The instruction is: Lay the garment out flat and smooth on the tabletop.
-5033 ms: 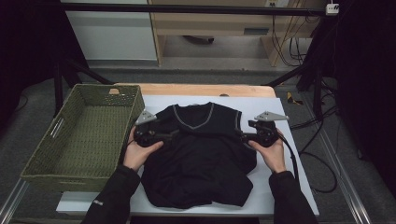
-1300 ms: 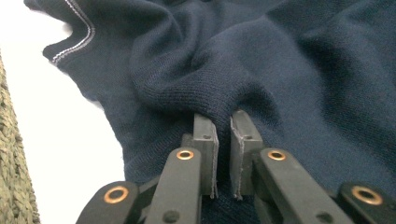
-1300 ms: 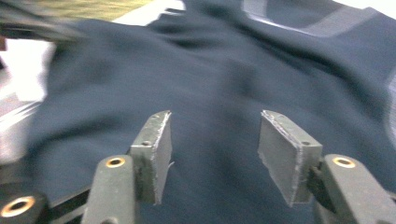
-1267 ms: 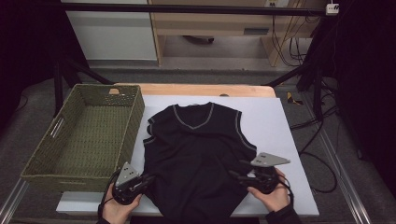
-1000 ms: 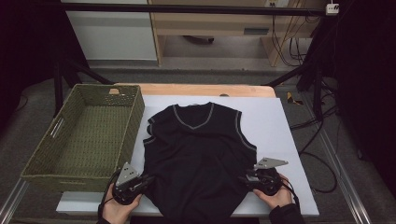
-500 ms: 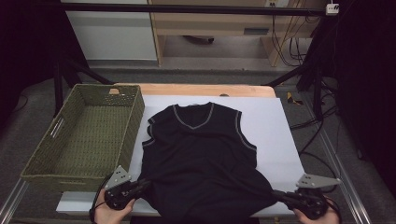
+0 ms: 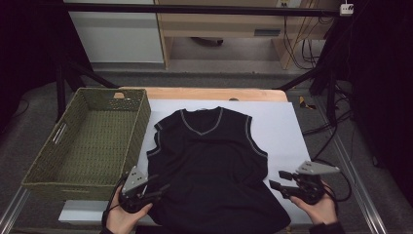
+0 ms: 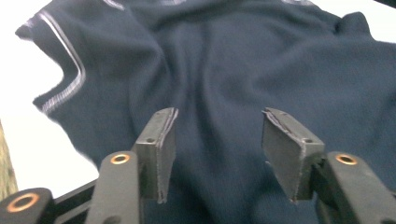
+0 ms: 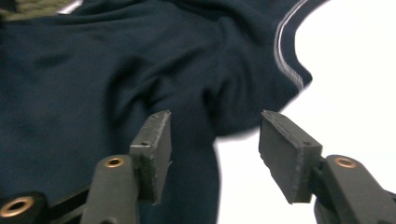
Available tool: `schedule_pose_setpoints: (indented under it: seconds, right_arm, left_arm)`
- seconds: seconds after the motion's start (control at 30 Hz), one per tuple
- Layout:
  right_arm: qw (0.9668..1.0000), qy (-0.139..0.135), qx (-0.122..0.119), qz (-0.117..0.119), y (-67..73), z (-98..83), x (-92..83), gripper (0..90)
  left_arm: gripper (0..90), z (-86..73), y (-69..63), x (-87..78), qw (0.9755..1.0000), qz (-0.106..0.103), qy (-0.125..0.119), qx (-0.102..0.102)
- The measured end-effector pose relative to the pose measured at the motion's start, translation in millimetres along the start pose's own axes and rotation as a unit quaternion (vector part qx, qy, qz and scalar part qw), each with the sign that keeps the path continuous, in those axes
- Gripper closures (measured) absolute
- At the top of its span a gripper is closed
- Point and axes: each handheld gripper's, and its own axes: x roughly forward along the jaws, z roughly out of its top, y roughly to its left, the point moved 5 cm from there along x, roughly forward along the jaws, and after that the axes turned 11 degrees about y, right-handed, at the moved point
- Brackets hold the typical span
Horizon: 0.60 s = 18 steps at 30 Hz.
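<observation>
High view — vest (image 7: 214, 175) flat | left gripper (image 7: 163, 190), right gripper (image 7: 276, 186) just opened, empty

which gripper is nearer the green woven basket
Left. The left gripper is just off the near right corner of the green woven basket, its jaws open over the black sleeveless knit top. The right gripper is beyond the top's far side.
</observation>
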Motion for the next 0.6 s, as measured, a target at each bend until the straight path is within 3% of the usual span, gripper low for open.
schedule_pose_setpoints:
  seconds: [0.1, 0.2, 0.37, 0.43, 0.53, 0.57, 0.6]
  right_arm:
    - [0.9999, -0.002, 0.005, -0.015, -10.7, 15.9, 27.4, 40.1]
    - [0.9985, 0.013, 0.022, -0.048, -30.3, 24.9, 57.8, 37.5]
    - [0.9956, 0.031, 0.04, -0.078, -50.5, 26.5, 82.9, 33.7]
    - [0.9953, 0.036, 0.043, -0.078, -52.7, 26.6, 87.7, 34.5]
    - [0.9951, 0.038, 0.035, -0.084, -52.5, 26.0, 93.4, 43.5]
    - [0.9949, 0.041, 0.032, -0.086, -52.0, 26.0, 92.3, 52.1]
    - [0.9949, 0.044, 0.037, -0.084, -51.7, 25.8, 90.6, 64.8]
  left_arm:
    - [42.5, 9.3, 7.9, 11.7, 0.9997, 0.02, 0.008, -0.009]
    - [41.5, 11.6, 16.1, 30.2, 0.9991, 0.028, 0.026, -0.018]
    - [40.6, 0.4, 29.6, 51.9, 0.9969, 0.046, 0.059, -0.023]
    - [40.8, -5.3, 31.7, 56.9, 0.9963, 0.044, 0.068, -0.027]
    - [48.0, -9.0, 33.0, 58.8, 0.996, 0.046, 0.071, -0.029]
    - [51.6, -8.9, 32.9, 58.2, 0.9959, 0.046, 0.073, -0.027]
    - [61.3, -8.8, 33.4, 57.3, 0.9959, 0.046, 0.074, -0.026]
